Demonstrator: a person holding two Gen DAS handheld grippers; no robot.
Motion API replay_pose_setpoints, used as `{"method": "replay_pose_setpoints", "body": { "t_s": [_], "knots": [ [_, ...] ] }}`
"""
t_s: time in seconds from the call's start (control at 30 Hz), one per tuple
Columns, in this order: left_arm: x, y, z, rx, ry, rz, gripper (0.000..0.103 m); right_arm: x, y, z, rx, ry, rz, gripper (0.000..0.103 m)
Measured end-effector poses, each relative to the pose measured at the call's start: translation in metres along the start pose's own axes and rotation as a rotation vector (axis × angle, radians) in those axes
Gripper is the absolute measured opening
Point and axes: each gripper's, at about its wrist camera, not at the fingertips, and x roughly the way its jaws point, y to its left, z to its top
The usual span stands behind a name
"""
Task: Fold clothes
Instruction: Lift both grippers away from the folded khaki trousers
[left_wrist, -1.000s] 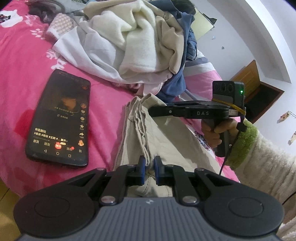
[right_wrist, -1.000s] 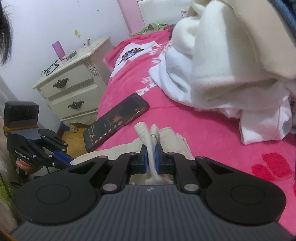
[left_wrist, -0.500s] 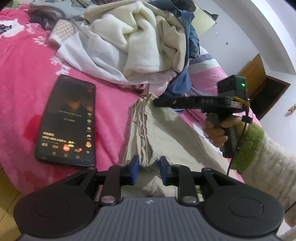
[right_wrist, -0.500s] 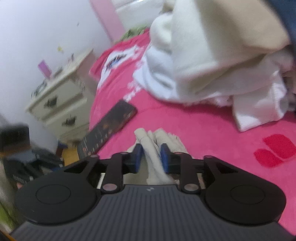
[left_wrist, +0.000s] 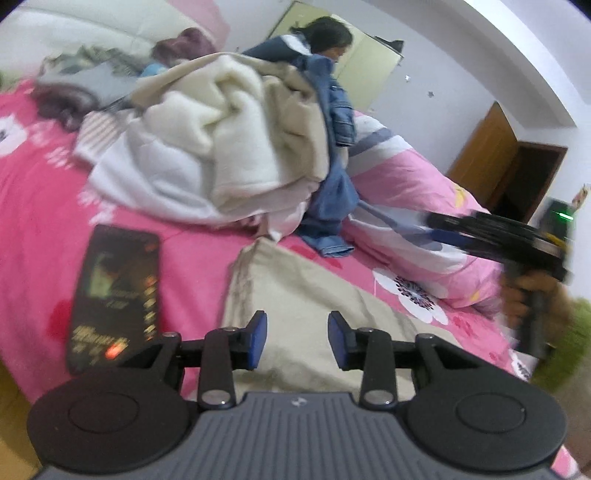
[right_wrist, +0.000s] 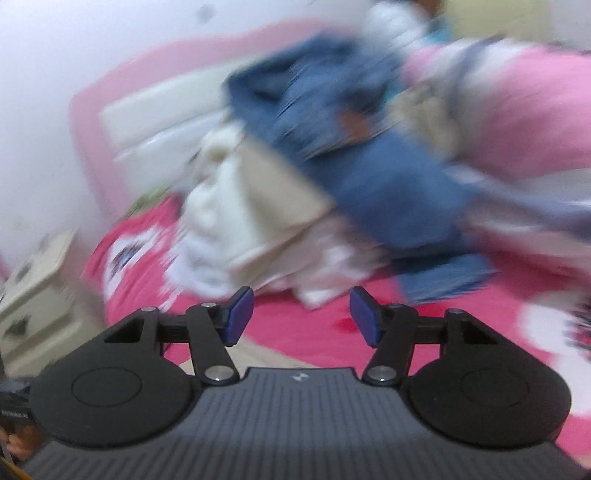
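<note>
The bed (left_wrist: 44, 206), spread with a pink flowered cover, is taken up largely by a heap of unfolded clothes (left_wrist: 221, 147), cream and white fleece under a blue denim garment (left_wrist: 334, 192), with a pink quilt (left_wrist: 413, 192) bunched just beside it. Nearer the edge a beige garment (left_wrist: 306, 295), already folded flat, is laid on the cover. That fold is judged finished and the release step to be in hand: the left tool (left_wrist: 297, 338) is held above the beige garment, its jaws having just been opening and now apart with nothing pressed between them. The right tool (right_wrist: 301, 314), seen blurred, is likewise parted, its jaws just opened and empty, and is pointed toward the heap. The next move is judged to call for a fresh piece to be drawn from the heap, probably the denim hanging lowest at its near side, and laid out flat. Clear space is limited: a phone (left_wrist: 114, 295) with a lit screen lies just beside the folded garment, and a person (left_wrist: 325, 40) is seen behind the heap.
</note>
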Motion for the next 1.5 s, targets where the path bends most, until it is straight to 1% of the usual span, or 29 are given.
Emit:
{"method": "replay_pose_setpoints", "body": {
  "t_s": [0.1, 0.13, 0.17, 0.2, 0.23, 0.27, 0.3, 0.33, 0.43, 0.53, 0.57, 0.6, 0.63, 0.7, 0.77, 0.83, 0.87, 0.97, 1.03, 1.13, 1.2, 1.27, 1.3, 1.33, 1.4, 1.43, 1.47, 1.5],
  "knots": [
    [0.025, -0.016, 0.004, 0.041, 0.024, -0.009, 0.035, -0.060, -0.020, -0.014, 0.016, -0.077, -0.148, 0.043],
    [0.034, -0.020, 0.004, 0.052, 0.034, -0.013, 0.034, -0.077, -0.027, -0.020, 0.019, -0.093, -0.197, 0.037],
    [0.043, -0.023, 0.004, 0.063, 0.051, 0.001, 0.032, -0.090, -0.034, -0.028, 0.024, -0.093, -0.242, 0.031],
    [0.052, -0.025, 0.003, 0.074, 0.069, 0.017, 0.028, -0.102, -0.042, -0.036, 0.030, -0.088, -0.287, 0.027],
    [0.061, -0.027, 0.001, 0.085, 0.087, 0.033, 0.024, -0.109, -0.050, -0.045, 0.041, -0.074, -0.309, 0.021],
    [0.067, -0.027, 0.000, 0.090, 0.110, 0.054, 0.022, -0.113, -0.058, -0.053, 0.054, -0.059, -0.324, 0.015],
    [0.074, -0.027, -0.002, 0.094, 0.133, 0.076, 0.019, -0.114, -0.066, -0.061, 0.060, -0.037, -0.337, 0.012],
    [0.079, -0.026, -0.004, 0.093, 0.152, 0.090, 0.018, -0.115, -0.075, -0.069, 0.063, -0.014, -0.349, 0.008],
    [0.079, -0.025, -0.006, 0.101, 0.162, 0.107, 0.018, -0.105, -0.103, -0.088, 0.107, 0.027, -0.347, 0.005],
    [0.079, -0.025, -0.007, 0.109, 0.170, 0.123, 0.017, -0.082, -0.141, -0.104, 0.150, 0.071, -0.346, 0.003],
    [0.079, -0.025, -0.008, 0.112, 0.173, 0.128, 0.017, -0.074, -0.152, -0.114, 0.163, 0.105, -0.364, 0.003],
    [0.079, -0.025, -0.008, 0.115, 0.176, 0.133, 0.014, -0.063, -0.165, -0.123, 0.169, 0.158, -0.403, 0.001],
    [0.079, -0.025, -0.009, 0.118, 0.179, 0.138, 0.012, -0.053, -0.175, -0.133, 0.167, 0.186, -0.427, 0.000],
    [0.079, -0.025, -0.010, 0.123, 0.184, 0.149, 0.012, -0.056, -0.184, -0.139, 0.190, 0.154, -0.407, 0.000],
    [0.079, -0.025, -0.011, 0.129, 0.190, 0.160, 0.012, -0.062, -0.177, -0.134, 0.175, 0.155, -0.448, 0.000],
    [0.079, -0.025, -0.011, 0.136, 0.192, 0.167, 0.012, -0.074, -0.163, -0.126, 0.103, 0.155, -0.504, 0.001],
    [0.079, -0.026, -0.011, 0.139, 0.191, 0.169, 0.012, -0.084, -0.155, -0.123, 0.084, 0.141, -0.503, 0.001],
    [0.078, -0.024, -0.011, 0.134, 0.189, 0.163, 0.012, -0.117, -0.126, -0.115, 0.039, 0.100, -0.461, 0.001],
    [0.078, -0.023, -0.011, 0.129, 0.188, 0.159, 0.012, -0.138, -0.104, -0.118, 0.012, 0.089, -0.428, 0.001],
    [0.078, -0.023, -0.010, 0.132, 0.191, 0.154, 0.012, -0.161, -0.079, -0.136, 0.024, 0.093, -0.359, 0.001],
    [0.077, -0.022, -0.010, 0.134, 0.193, 0.151, 0.012, -0.165, -0.071, -0.154, 0.040, 0.114, -0.348, 0.001],
    [0.077, -0.021, -0.010, 0.130, 0.195, 0.145, 0.011, -0.156, -0.073, -0.179, 0.048, 0.198, -0.414, 0.001],
    [0.076, -0.020, -0.010, 0.127, 0.196, 0.141, 0.011, -0.149, -0.076, -0.195, 0.027, 0.242, -0.463, 0.000],
    [0.076, -0.020, -0.011, 0.125, 0.196, 0.141, 0.011, -0.149, -0.074, -0.208, 0.006, 0.206, -0.480, 0.000],
    [0.076, -0.020, -0.010, 0.125, 0.200, 0.144, 0.011, -0.153, -0.071, -0.206, 0.041, 0.178, -0.506, 0.000],
    [0.077, -0.021, -0.010, 0.122, 0.205, 0.148, 0.011, -0.154, -0.067, -0.198, 0.063, 0.187, -0.533, 0.004],
    [0.077, -0.021, -0.008, 0.113, 0.212, 0.150, 0.011, -0.154, -0.064, -0.189, 0.084, 0.200, -0.564, 0.004],
    [0.077, -0.020, -0.007, 0.104, 0.219, 0.153, 0.011, -0.154, -0.057, -0.177, 0.087, 0.195, -0.587, 0.005]
  ]
}}
